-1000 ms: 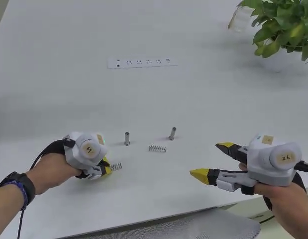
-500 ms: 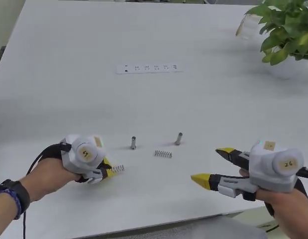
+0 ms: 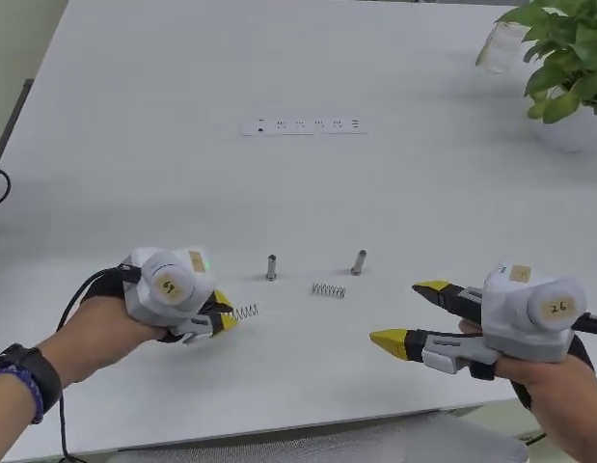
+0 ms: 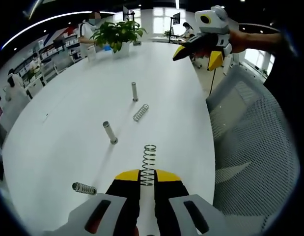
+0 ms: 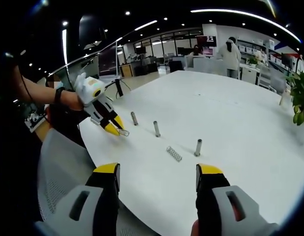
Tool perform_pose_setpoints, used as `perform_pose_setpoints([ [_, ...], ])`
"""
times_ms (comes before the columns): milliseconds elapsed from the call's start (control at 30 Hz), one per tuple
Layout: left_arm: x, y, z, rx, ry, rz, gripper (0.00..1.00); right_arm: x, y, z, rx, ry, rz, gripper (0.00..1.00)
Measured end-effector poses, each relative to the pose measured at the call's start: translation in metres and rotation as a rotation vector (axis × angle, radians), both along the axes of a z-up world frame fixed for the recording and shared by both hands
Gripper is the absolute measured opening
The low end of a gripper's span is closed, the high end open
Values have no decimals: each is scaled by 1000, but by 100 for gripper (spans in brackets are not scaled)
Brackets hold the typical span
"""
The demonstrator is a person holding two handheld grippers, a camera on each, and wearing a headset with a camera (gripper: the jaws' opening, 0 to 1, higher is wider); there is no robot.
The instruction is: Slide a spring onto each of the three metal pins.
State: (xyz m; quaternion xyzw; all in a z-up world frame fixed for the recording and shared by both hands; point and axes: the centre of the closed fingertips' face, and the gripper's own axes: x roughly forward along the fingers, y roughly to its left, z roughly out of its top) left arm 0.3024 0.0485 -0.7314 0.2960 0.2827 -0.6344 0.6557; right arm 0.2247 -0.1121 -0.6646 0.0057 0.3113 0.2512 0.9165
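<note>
Left gripper [image 3: 218, 322] has swung the held spring [image 3: 245, 312] round, jaws clenched on one end, free end now aimed at 1 o'clock toward nearest pin [image 3: 271, 267]. Threading looks next. Right gripper [image 3: 410, 313] stays released. Loose spring [image 3: 328, 290] lies at 4 o'clock of that pin.

L gripper [image 3: 224, 321] sits at 8 o'clock in head view, yellow tips pointing toward 3 o'clock. Its jaws are pressed together on one end of a spring [image 3: 245, 312], which sticks out ahead of them. L hand [image 3: 100, 328] wraps the white body from behind. Forearm runs off toward 8 o'clock w/ a dark band [image 3: 30, 371] at the wrist. R gripper [image 3: 406, 312] at 4 o'clock, tips pointing toward 9 o'clock, jaws spread wide apart. R hand [image 3: 558, 386] grips it from below.
</note>
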Motion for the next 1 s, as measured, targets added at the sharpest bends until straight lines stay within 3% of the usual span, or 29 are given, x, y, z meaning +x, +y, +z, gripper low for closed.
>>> perform_pose_setpoints([
  [367, -19, -26, 30, -43, -57, -90, 2, 1, 14, -1, 19, 0, 55, 57],
  [533, -28, -39, 46, -73, -68, -125, 2, 1, 22, 0, 27, -5, 93, 54],
  [1000, -50, -65, 67, -100, -105, -226, 2, -1, 55, 1, 60, -15, 212, 42],
])
